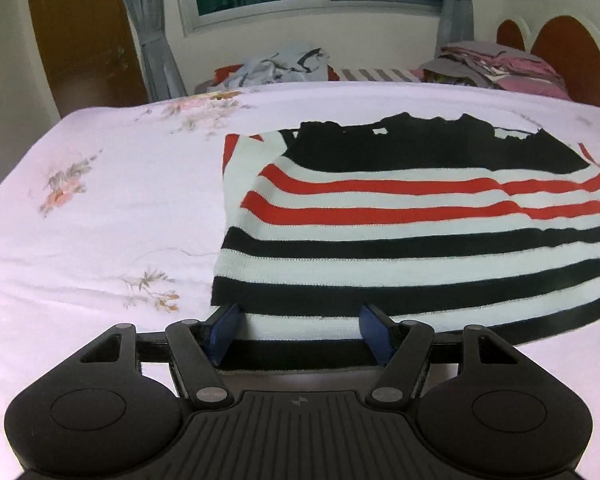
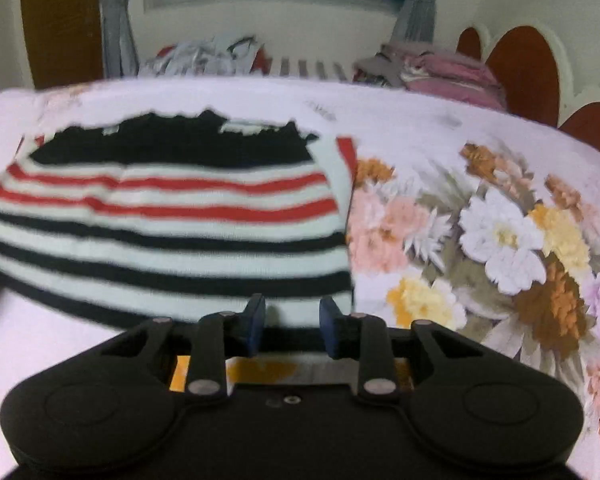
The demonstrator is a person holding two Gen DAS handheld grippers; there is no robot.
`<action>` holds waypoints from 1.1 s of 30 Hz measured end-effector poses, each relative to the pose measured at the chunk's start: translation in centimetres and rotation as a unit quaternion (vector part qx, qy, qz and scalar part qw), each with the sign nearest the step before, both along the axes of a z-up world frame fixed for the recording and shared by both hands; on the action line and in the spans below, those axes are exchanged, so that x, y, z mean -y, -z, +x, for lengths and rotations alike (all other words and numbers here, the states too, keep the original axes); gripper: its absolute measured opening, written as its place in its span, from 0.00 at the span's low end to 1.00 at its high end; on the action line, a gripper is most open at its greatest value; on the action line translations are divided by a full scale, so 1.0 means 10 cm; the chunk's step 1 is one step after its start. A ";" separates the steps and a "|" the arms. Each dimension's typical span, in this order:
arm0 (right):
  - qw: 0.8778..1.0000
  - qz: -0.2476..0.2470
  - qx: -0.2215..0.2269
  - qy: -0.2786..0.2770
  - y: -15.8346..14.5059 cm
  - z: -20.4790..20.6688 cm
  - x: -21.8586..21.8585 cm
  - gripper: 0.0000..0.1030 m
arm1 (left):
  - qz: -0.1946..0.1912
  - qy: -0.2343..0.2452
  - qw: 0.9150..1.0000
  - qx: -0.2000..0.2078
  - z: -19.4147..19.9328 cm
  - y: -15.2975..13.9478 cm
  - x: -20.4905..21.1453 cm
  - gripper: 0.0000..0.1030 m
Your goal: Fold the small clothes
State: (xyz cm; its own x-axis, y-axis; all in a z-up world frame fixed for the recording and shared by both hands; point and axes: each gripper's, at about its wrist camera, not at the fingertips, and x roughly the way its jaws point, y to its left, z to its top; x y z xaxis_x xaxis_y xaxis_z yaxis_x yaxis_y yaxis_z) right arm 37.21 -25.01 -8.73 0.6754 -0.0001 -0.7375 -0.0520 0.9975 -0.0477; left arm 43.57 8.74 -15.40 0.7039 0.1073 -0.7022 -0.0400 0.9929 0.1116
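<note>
Between the left gripper [image 1: 300, 330] jaws, set wide and holding nothing, the near hem of the striped sweater [image 1: 400, 216] is framed; the right gripper [image 2: 292, 326] is narrower, also empty, at the hem's right corner, likely for a lengthwise fold. Bold flowers on the bedsheet [image 2: 500, 240] are shown only by the right view.

Your right wrist view is blurred throughout. The striped sweater [image 1: 400, 220] runs off the left wrist view's right edge, and the left gripper [image 1: 300, 334] hides part of its near hem.
</note>
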 end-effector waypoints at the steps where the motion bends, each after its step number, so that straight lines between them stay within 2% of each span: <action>1: 1.000 0.001 -0.012 0.002 0.04 0.03 0.02 0.25 | -0.002 -0.001 1.000 -0.001 -0.01 0.01 0.00 0.65; 3: 0.999 -0.012 -0.041 0.004 0.17 0.06 0.06 0.22 | 0.007 0.002 1.000 -0.005 0.00 0.02 0.01 0.65; 6: 0.999 -0.029 -0.040 -0.014 0.22 -0.01 0.05 0.22 | 0.028 -0.002 1.000 -0.005 0.01 0.05 0.02 0.65; 8: 0.998 -0.035 -0.042 -0.014 0.23 -0.01 0.03 0.23 | 0.024 -0.016 1.000 -0.008 0.02 0.06 -0.03 0.76; 9: 0.998 -0.037 -0.044 -0.014 0.23 0.00 0.02 0.23 | 0.016 -0.023 1.000 -0.011 0.03 0.07 -0.06 0.77; 11: 0.998 -0.036 -0.048 -0.013 0.19 0.03 0.02 0.24 | -0.004 -0.033 0.999 -0.015 0.03 0.06 -0.13 0.77; 15: 1.000 -0.024 -0.018 -0.008 0.04 -0.07 0.05 0.29 | 0.008 -0.025 1.000 -0.014 0.00 0.07 -0.14 0.77; 18: 0.998 -0.035 -0.050 -0.009 0.15 -0.03 0.08 0.26 | 0.001 -0.028 0.999 -0.015 0.01 0.08 -0.16 0.77; 23: 0.997 -0.057 -0.045 -0.024 0.21 -0.06 0.04 0.28 | 0.026 -0.018 0.999 -0.009 -0.01 0.09 -0.09 0.77; 26: 0.997 -0.052 -0.043 -0.023 0.21 -0.07 0.06 0.29 | 0.047 -0.008 0.999 -0.009 -0.02 0.07 -0.05 0.77; 29: 0.998 -0.042 -0.039 -0.008 0.15 -0.10 0.11 0.36 | 0.055 -0.009 0.998 -0.010 -0.04 0.02 -0.06 0.77; 33: 1.000 -0.009 -0.019 0.006 0.06 -0.25 0.23 0.34 | 0.062 -0.025 0.998 -0.001 -0.16 -0.05 -0.11 0.77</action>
